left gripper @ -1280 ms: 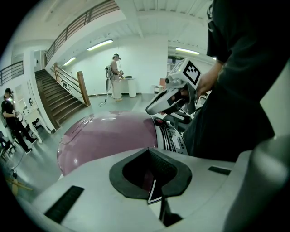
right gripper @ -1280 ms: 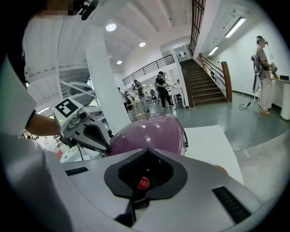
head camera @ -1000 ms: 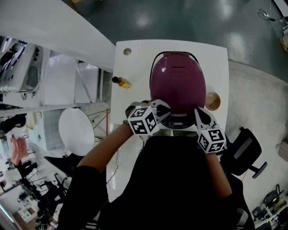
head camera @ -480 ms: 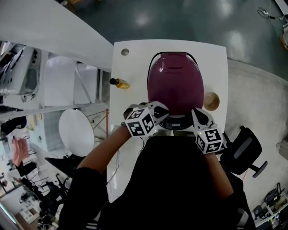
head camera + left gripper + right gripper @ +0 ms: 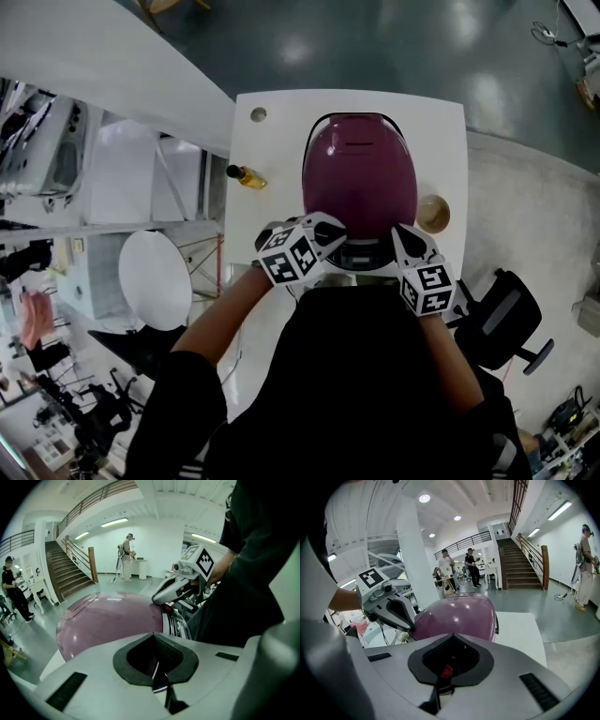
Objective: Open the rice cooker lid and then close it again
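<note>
- A person in a dark top stands at the near edge of a white table.
- The left claw has its jaws pressed together with nothing between them. Its tip is at the front left of the rice cooker.
- The right claw is likewise closed and empty, at the cooker's front right.
- The cooker sits mid-table with its purple lid down.
- Its long axis runs straight away from the person. The control panel faces them, and the black handle curves round the far end.
- A small amber bottle is on the table to the cooker's left, apart from it. A round wooden dish is just beside its right.
- A black chair stands off the table's right side.
- Beyond lies a glossy dark floor.
- Farther off in the open hall are a railed staircase and several people.
</note>
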Action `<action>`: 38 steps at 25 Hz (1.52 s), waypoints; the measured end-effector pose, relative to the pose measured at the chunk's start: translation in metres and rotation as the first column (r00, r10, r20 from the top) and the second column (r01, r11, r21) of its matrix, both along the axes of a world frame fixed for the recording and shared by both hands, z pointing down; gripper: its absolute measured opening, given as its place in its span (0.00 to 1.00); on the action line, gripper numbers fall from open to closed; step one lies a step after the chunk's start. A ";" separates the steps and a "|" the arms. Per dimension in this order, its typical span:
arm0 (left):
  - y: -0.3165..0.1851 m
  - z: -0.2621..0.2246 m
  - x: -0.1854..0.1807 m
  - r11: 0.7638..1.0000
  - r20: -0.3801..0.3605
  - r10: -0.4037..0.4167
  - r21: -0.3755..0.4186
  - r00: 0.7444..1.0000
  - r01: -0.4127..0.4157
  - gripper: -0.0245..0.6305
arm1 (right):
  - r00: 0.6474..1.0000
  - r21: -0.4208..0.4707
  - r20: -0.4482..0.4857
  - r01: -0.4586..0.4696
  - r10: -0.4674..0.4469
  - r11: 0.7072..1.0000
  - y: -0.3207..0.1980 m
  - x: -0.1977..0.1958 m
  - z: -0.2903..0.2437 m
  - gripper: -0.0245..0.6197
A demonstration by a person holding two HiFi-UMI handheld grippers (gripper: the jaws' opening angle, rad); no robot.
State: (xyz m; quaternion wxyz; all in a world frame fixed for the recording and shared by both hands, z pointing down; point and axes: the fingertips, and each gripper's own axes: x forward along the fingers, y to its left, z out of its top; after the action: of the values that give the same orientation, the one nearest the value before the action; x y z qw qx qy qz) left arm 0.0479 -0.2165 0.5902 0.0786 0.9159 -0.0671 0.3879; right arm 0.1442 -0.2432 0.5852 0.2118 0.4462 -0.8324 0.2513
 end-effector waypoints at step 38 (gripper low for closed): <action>0.231 -0.086 -0.025 0.767 -0.517 -0.595 -0.136 0.616 0.627 0.04 | 0.997 0.247 0.062 -0.060 0.046 0.967 0.225 0.030 -0.105 0.04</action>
State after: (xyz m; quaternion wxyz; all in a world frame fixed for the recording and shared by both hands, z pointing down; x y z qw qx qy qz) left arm 0.0233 0.0146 0.5046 0.1945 0.9096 -0.3612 0.0663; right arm 0.1737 -0.0182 0.4805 0.1240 0.4843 -0.8506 0.1631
